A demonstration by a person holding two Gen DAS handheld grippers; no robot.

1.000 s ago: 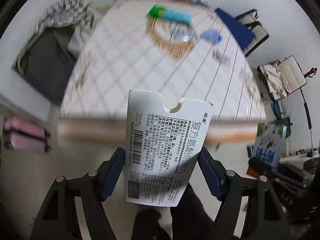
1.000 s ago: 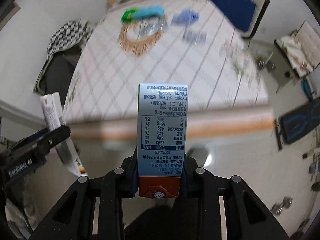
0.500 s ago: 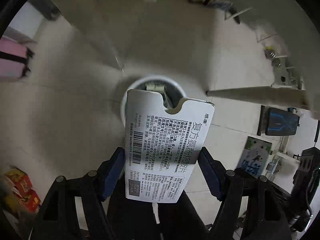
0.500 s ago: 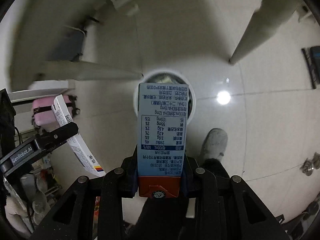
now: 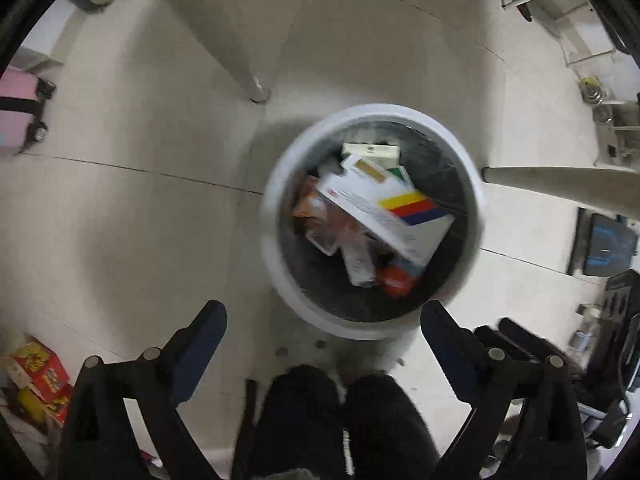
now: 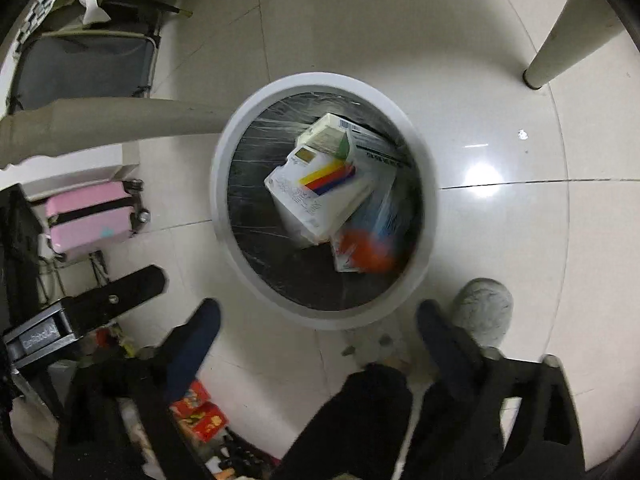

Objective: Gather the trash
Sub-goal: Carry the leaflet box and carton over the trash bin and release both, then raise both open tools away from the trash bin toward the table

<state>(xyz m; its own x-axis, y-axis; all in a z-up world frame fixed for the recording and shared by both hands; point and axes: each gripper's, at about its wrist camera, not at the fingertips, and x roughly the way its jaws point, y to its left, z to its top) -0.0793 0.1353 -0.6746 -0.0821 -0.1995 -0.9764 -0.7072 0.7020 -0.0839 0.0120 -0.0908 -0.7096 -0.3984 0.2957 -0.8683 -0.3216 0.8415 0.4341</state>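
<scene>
A round trash bin with a white rim (image 5: pixel 280 280) and a black liner stands on the floor below both grippers. The white medicine box with yellow, red and blue stripes (image 5: pixel 384 208) lies inside it on other litter. In the right wrist view the same box (image 6: pixel 316 196) rests in the bin (image 6: pixel 224 200), with the blue and orange carton (image 6: pixel 372 240) blurred beside it. My left gripper (image 5: pixel 322 308) hangs over the bin's near rim, its jaws opening with nothing between them. The jaws of my right gripper (image 6: pixel 316 308) are opening too, empty.
Pale table legs (image 5: pixel 240 60) (image 6: pixel 560 40) stand close to the bin. A pink suitcase (image 6: pixel 92 220) and a dark folding chair (image 6: pixel 80 68) are at the left. Red snack boxes (image 5: pixel 40 372) lie on the floor. A person's dark trouser legs (image 5: pixel 340 420) and a grey slipper (image 6: pixel 484 312) are near.
Both grippers came down from table height to just above the bin. Each let go: the white box and the blue carton left the jaws and now lie in the bin.
</scene>
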